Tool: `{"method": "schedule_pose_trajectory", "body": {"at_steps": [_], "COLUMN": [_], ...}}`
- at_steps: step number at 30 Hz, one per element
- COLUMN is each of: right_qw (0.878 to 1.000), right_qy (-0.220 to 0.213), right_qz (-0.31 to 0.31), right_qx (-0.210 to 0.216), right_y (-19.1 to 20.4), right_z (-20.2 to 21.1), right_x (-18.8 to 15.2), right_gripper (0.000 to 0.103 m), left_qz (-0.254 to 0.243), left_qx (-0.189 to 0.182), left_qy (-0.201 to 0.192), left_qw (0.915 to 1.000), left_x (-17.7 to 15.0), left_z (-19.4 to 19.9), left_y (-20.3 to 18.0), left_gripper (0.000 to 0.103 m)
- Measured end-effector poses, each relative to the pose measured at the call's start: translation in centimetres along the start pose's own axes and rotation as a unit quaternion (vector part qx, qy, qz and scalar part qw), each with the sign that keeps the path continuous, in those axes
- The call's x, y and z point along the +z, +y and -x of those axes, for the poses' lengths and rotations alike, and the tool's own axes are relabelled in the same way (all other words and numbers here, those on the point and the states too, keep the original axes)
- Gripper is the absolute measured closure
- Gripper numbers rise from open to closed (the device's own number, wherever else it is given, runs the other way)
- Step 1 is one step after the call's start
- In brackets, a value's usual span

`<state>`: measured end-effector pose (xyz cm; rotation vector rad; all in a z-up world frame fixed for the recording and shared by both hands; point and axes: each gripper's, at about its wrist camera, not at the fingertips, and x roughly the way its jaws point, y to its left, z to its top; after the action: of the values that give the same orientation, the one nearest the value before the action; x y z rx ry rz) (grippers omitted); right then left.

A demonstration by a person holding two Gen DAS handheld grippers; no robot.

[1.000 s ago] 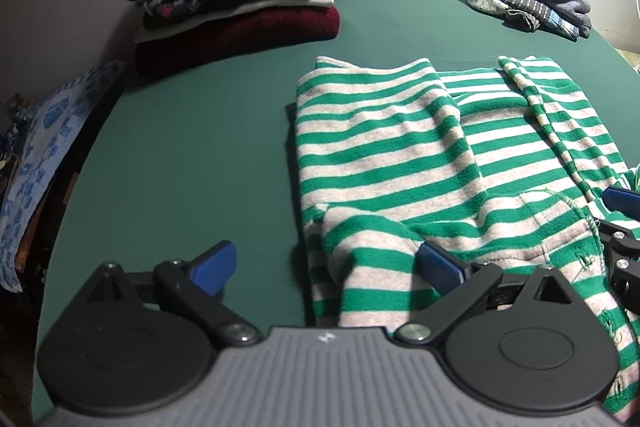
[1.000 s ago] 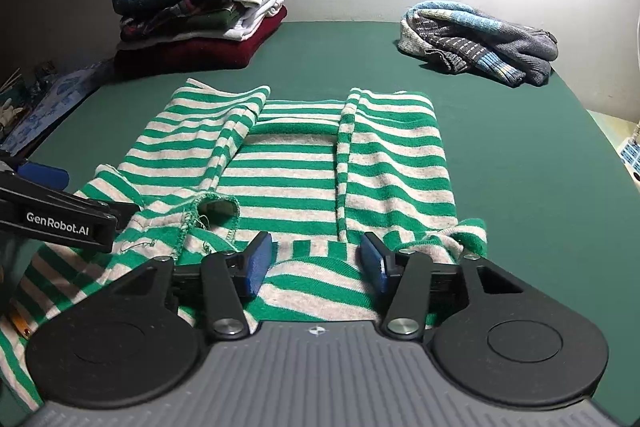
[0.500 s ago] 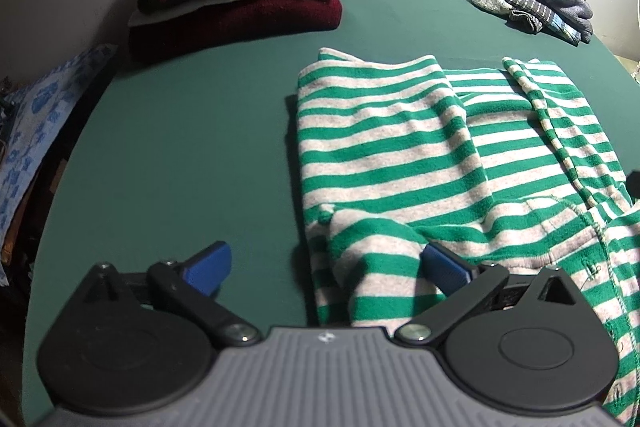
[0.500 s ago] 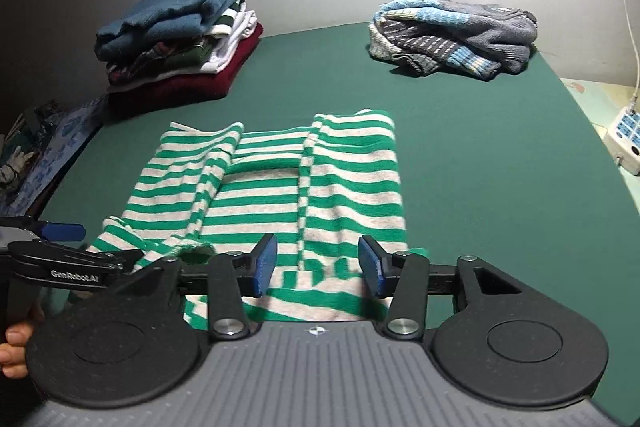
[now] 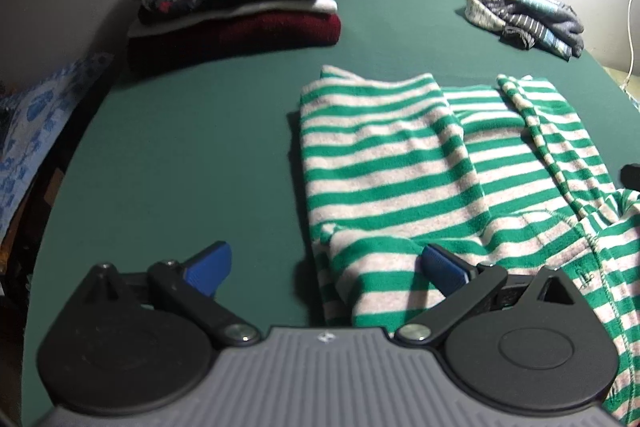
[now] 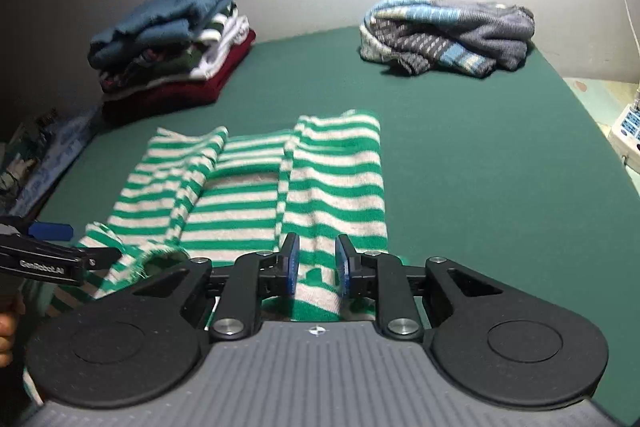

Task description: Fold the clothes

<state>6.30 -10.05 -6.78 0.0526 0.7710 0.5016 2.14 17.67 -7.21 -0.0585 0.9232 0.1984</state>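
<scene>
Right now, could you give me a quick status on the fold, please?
Left gripper open at striped garment edge. Right gripper shut on its near hem. Nothing in the way.

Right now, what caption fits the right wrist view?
Right gripper pinching the striped top's near edge on the green table.

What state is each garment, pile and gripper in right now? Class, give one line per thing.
Green-and-white striped fleece garment: lying on the table, both sides folded inward.
Stack of folded clothes: neatly piled.
Blue-grey knitted garment: crumpled, unfolded.
Left gripper: open, near edge of garment between its fingers.
Right gripper: narrowed around near hem; grip unclear.
</scene>
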Motion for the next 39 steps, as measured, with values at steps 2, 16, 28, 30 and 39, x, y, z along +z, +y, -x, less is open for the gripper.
{"method": "schedule_pose_trajectory", "body": {"at_steps": [2,16,28,30,39], "right_qw": [1.0,0.995,0.99,0.99,0.993], "right_qy": [0.006,0.101,0.127,0.125,0.102], "right_qz": [0.015,0.012,-0.026,-0.017,0.022], "right_qx": [-0.017,-0.007,0.059,0.061,0.056], "right_y": [-0.6,-3.8,-5.7,-5.4,-4.3], "right_z": [0.7,-3.8,-6.8,-7.2,-9.3], "right_x": [0.2,2.9,4.9,5.3,6.6], "right_gripper": [0.082,0.074,0.074,0.074,0.075], "left_qz": [-0.001,-0.006,-0.011,-0.021,-0.036], "left_qx": [-0.002,-0.022,-0.108,-0.108,-0.124], "left_qy": [-0.005,-0.006,-0.019,-0.021,-0.027], "left_qw": [1.0,0.9997,0.9939,0.9937,0.9913], "left_x": [0.4,3.0,4.2,4.6,5.9], "left_z": [-0.1,-3.7,-5.5,-6.0,-7.6], "left_y": [0.3,3.1,3.5,3.4,2.7], "left_gripper": [0.001,0.007,0.022,0.021,0.005]}}
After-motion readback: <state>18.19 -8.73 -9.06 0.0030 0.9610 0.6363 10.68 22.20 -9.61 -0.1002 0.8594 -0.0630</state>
